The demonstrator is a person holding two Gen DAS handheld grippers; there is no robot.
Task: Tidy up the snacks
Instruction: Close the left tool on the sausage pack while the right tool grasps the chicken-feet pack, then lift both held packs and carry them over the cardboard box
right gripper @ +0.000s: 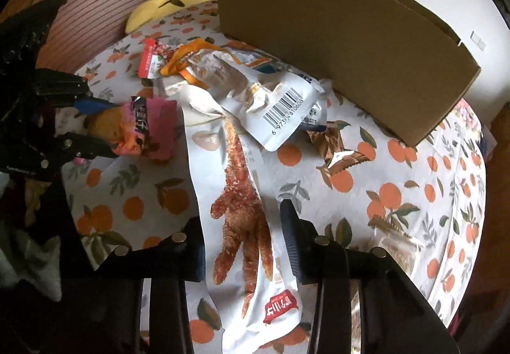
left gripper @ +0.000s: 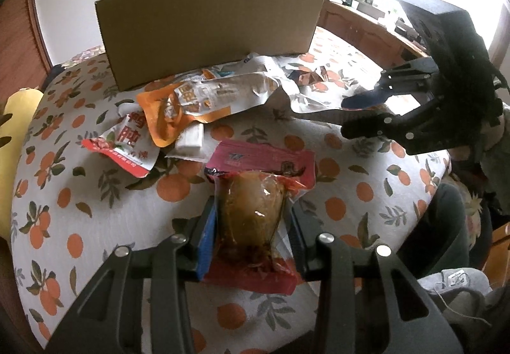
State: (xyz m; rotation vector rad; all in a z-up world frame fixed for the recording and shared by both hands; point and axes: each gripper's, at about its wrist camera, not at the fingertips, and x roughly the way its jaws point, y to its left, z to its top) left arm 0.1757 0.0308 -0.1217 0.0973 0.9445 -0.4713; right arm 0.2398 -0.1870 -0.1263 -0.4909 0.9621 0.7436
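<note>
Left wrist view: left gripper [left gripper: 251, 223] clamped on red snack pouch [left gripper: 255, 213], just above orange-print tablecloth [left gripper: 95, 226], near side of cardboard box [left gripper: 207, 35].

Right wrist view: right gripper [right gripper: 242, 236] clamped on white chicken-foot packet [right gripper: 242, 210], trailing toward far box.

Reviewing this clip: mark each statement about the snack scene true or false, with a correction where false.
1. The left gripper holds a red-edged clear snack pack. True.
2. The right gripper holds nothing. False: a white pouch printed with a chicken foot sits between its fingers.
3. The cardboard box lies flattened on the table. False: it stands upright behind the snacks.
4. The tablecloth shows oranges. True.
5. A barcode pouch lies near the box. True.
</note>
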